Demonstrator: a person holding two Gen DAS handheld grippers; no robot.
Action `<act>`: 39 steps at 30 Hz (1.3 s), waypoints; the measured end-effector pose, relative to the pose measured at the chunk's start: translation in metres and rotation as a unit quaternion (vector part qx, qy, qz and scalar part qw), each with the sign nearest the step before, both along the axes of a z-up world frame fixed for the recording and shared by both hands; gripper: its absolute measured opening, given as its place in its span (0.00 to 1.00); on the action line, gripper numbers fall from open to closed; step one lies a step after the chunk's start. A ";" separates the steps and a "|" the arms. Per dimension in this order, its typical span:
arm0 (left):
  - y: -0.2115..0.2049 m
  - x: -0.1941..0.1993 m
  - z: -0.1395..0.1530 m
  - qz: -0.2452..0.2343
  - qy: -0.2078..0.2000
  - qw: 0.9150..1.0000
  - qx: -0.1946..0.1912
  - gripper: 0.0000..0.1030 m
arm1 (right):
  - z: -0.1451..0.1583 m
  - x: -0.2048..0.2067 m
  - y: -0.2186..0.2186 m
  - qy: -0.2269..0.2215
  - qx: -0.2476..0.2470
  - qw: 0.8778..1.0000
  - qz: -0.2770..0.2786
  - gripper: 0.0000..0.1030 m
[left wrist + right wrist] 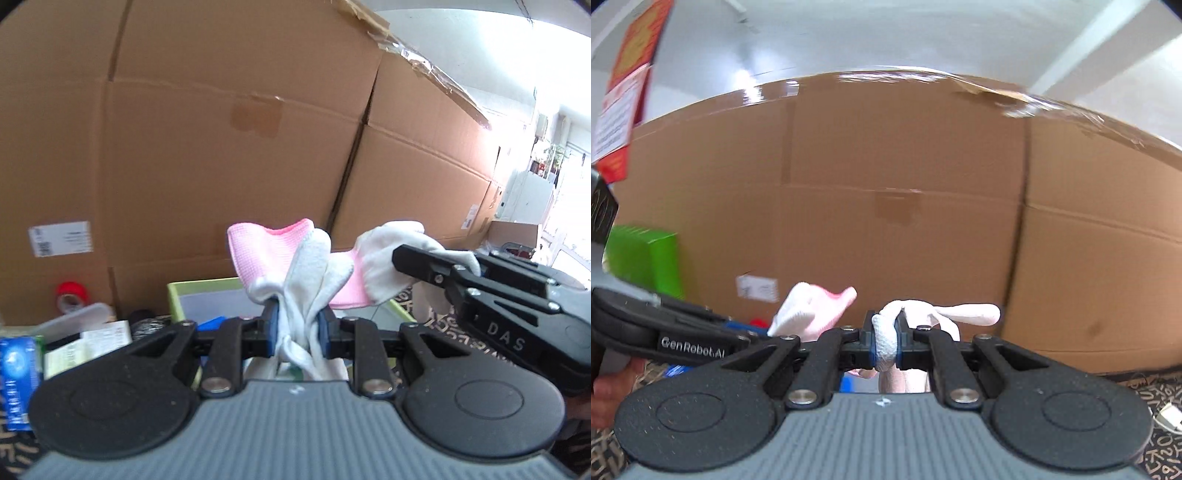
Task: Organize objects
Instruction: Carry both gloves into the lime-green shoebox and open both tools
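A pink and white knitted glove (266,254) stands up from my left gripper (297,326), which is shut on its bunched white fingers. A second pink and white piece of glove (384,258) stretches to the right. There my right gripper (424,266) pinches its white end; I cannot tell whether this is a second glove. In the right wrist view my right gripper (885,341) is shut on a roll of white glove fabric (886,332), with glove fingers (967,314) sticking out to the right. The left gripper (746,332) reaches in from the left with the pink glove (809,310).
Tall cardboard boxes (221,147) wall off the back. Below the gloves sits an open green-rimmed box (192,291). A red tape roll (72,295), a clear lid (74,317) and a blue packet (18,369) lie left. A person's hand (609,384) holds the left gripper.
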State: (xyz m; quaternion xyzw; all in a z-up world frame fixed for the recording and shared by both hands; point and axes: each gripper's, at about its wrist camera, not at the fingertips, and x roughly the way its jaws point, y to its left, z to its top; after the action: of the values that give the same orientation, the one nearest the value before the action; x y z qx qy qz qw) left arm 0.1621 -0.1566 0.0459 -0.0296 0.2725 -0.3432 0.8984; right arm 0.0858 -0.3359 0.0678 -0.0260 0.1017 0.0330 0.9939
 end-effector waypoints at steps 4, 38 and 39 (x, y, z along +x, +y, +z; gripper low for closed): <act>-0.037 0.025 -0.010 -0.007 0.004 1.000 0.001 0.21 | -0.017 0.026 -0.024 0.010 0.013 1.000 -0.019 0.10; 0.027 -0.037 -0.030 0.101 -0.044 0.993 0.052 1.00 | -0.032 -0.008 -0.019 0.043 0.030 0.998 -0.047 0.83; 0.037 -0.044 -0.033 0.104 -0.041 0.993 0.049 1.00 | -0.034 -0.013 -0.014 0.041 0.034 0.998 -0.040 0.83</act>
State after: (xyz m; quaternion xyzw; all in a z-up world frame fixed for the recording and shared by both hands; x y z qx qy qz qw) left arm 0.1179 -0.1198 0.0134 0.0005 0.2472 -0.2355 0.9399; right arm 0.0729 -0.3497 0.0343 0.0130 0.1422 -0.0020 0.9897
